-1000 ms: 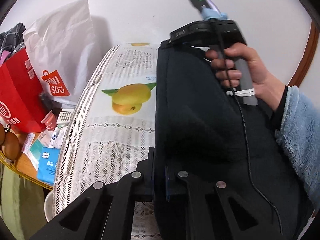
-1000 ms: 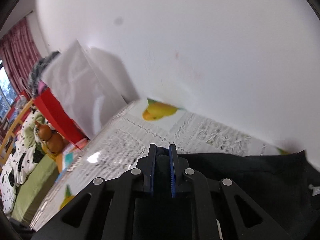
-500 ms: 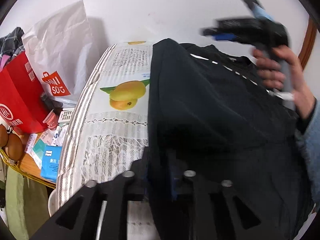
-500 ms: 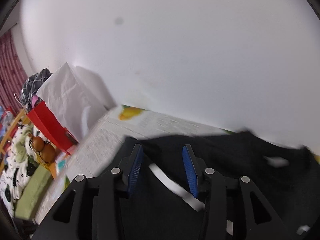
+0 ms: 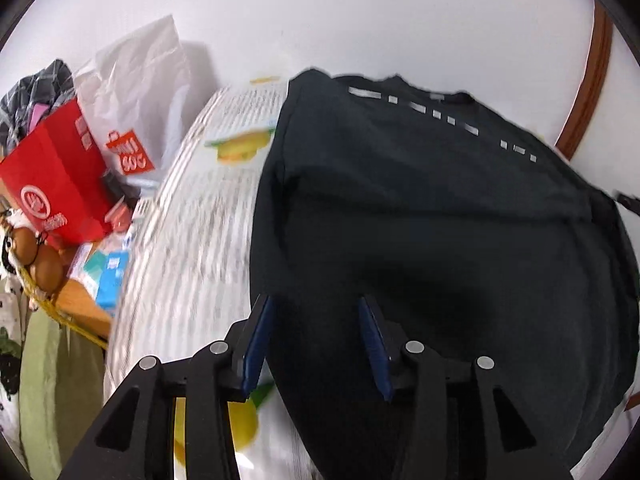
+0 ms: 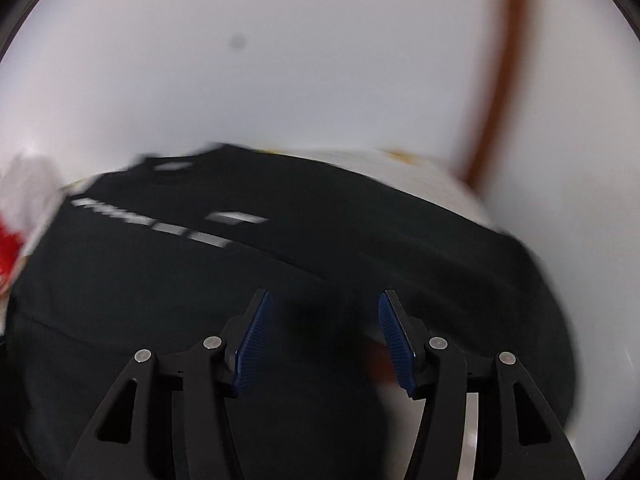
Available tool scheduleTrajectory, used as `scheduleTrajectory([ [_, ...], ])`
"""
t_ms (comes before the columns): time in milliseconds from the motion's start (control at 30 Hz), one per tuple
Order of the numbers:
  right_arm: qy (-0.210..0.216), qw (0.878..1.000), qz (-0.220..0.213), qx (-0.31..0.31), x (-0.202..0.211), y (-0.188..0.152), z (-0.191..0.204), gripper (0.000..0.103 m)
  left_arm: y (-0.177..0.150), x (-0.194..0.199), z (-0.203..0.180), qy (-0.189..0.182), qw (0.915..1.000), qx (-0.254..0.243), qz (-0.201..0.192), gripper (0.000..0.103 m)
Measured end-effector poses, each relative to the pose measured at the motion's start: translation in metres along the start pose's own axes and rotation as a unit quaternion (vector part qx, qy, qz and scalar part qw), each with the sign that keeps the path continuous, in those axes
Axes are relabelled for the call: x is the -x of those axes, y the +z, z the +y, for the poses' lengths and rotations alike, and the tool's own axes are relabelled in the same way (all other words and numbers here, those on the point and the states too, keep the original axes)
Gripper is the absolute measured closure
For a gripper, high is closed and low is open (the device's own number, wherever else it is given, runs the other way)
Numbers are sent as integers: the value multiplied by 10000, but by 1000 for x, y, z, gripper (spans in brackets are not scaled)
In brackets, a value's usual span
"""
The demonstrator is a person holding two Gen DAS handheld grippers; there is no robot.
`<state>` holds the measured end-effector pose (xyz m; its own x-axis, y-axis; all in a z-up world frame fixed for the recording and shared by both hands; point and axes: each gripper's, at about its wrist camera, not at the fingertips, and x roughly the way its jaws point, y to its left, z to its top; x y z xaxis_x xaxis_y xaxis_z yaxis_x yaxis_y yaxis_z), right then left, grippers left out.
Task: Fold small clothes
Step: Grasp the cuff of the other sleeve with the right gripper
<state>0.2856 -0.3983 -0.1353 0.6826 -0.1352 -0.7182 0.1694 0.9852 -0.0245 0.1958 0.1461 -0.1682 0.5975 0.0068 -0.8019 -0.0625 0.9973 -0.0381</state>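
The black shirt [image 5: 420, 216] lies spread flat on the worktop [image 5: 200, 240], which wears a white lace-pattern cloth printed with yellow fruit; a dashed white line runs across the shirt's far part, and its left edge runs down the cloth towards the camera. The left tool [image 5: 316, 344] hangs over the shirt's near left edge with its blue pads apart and its jaws opening; dark fabric shows between and below the pads, but they are not pressing on it. In the right wrist view (badly blurred) the same shirt [image 6: 280, 280] fills the lower half, and the right tool [image 6: 324, 340] sits above it with jaws opening and already well apart, the fabric lying under the gap, nothing gripped. Beyond the worktop's left edge stand a red paper bag [image 5: 56, 188] and a white paper bag [image 5: 140, 92], with small boxes [image 5: 112, 272] near them. A white wall [image 5: 360, 12] backs the worktop, with a brown strip [image 5: 592, 80] at its right.
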Motion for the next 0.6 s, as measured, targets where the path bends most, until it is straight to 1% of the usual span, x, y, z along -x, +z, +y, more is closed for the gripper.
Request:
scheduleTrajectory([
  [67,-226,9989,224,-331,-1,-25,-53,48,-11,-3,-1,-57,10000,10,27,61],
  [100,-283,9978,386,-462,-4,-37,-74,48,-16,-2,-2,-12,10000,-11,-77,60],
  [133,-358,9967,499,-540,-6,-47,-90,48,-20,-1,-3,25,9998,-23,-181,58],
  [233,-564,9944,620,-651,-12,-77,-126,48,-24,0,-6,60,9996,-12,-270,49],
  [333,-514,9931,781,-708,-26,-92,-137,47,-24,-2,-11,235,9992,-122,-289,46],
  [367,-544,9935,745,-666,-29,-95,-137,46,-24,-2,-12,284,9991,-135,-284,43],
  [400,-633,9948,579,-550,-28,-95,-135,45,-24,-2,-12,354,9989,-132,-272,41],
  [433,-666,9951,557,-484,-31,-94,-134,44,-24,-4,-11,381,9989,-94,-246,36],
  [533,-699,9943,523,-612,-38,-88,-142,44,-23,-5,0,157,9995,163,-199,33],
  [567,-766,9932,546,-687,-41,-85,-146,47,-23,-5,2,132,9995,209,-212,32],
  [600,-841,9924,555,-709,-42,-81,-139,52,-23,-5,3,142,9994,231,-209,32],
])
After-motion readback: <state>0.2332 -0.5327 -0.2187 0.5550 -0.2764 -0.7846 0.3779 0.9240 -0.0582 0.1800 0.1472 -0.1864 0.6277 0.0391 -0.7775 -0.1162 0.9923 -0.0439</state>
